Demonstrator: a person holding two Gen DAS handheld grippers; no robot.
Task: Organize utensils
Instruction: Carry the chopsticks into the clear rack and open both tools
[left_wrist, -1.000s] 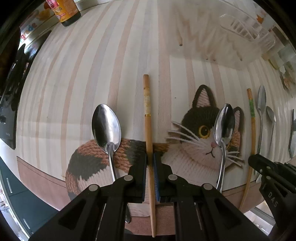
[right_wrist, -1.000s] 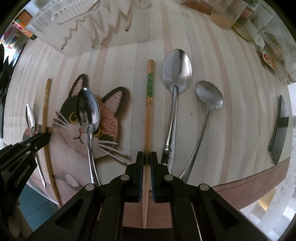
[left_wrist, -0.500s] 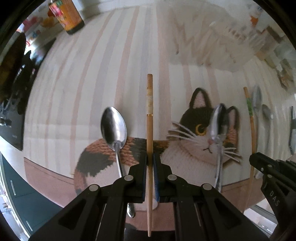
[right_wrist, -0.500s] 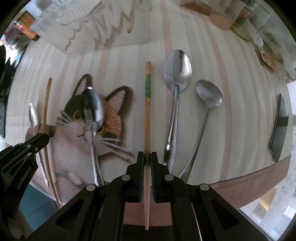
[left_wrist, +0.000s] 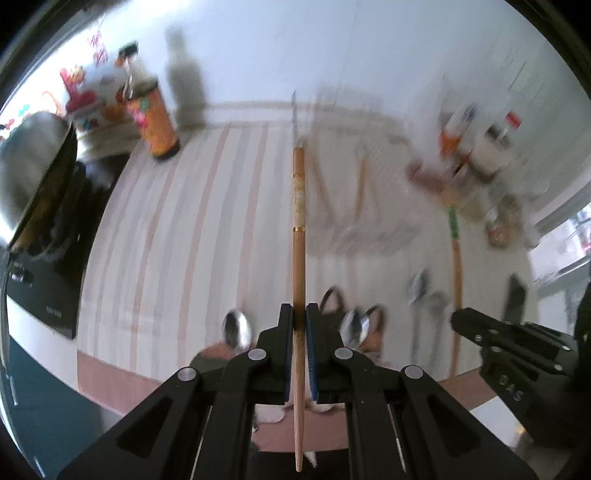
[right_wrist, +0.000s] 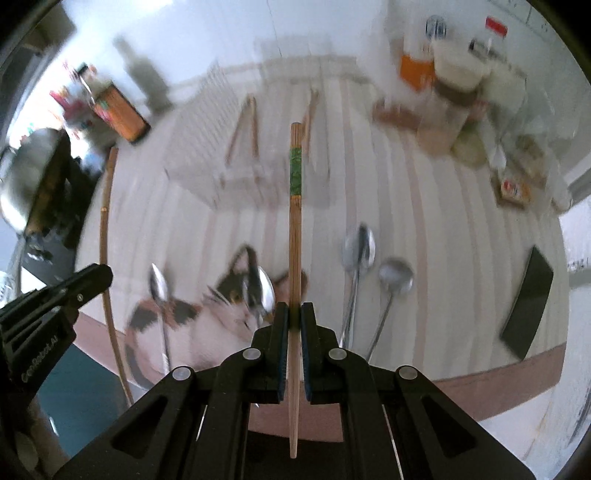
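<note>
- The left gripper (left_wrist: 299, 325) is clamped on a plain wooden chopstick with a pale worn band and a thin gold ring (left_wrist: 298, 236), which passes between its black fingers (left_wrist: 282, 328) and points forward over the table
- The right gripper (right_wrist: 294, 321) is clamped on a wooden chopstick with a green patterned band (right_wrist: 294, 229), held the same way, its banded end aimed away from the camera
- Both chopsticks appear lifted off the striped cream-and-tan tabletop (right_wrist: 436, 236); their thin ends stick out behind the fingers toward each camera
- In the right wrist view, 2 steel spoons (right_wrist: 360, 254) lie side by side on the table just right of the held chopstick, with a flat black rectangular object (right_wrist: 526, 302) further right near the edge
- A mat printed with a calico cat (right_wrist: 221, 306) lies at the near table edge with 2 more spoons (right_wrist: 260, 288) resting on it
- A clear plastic utensil tray (right_wrist: 218, 155) sits ahead, blurred, with several wooden sticks inside
- An orange-labelled bottle (left_wrist: 153, 122) stands at the far left of the table
- Each gripper shows at the edge of the other's view, side by side
- Both views are motion-blurred, so finer detail cannot be told
</note>
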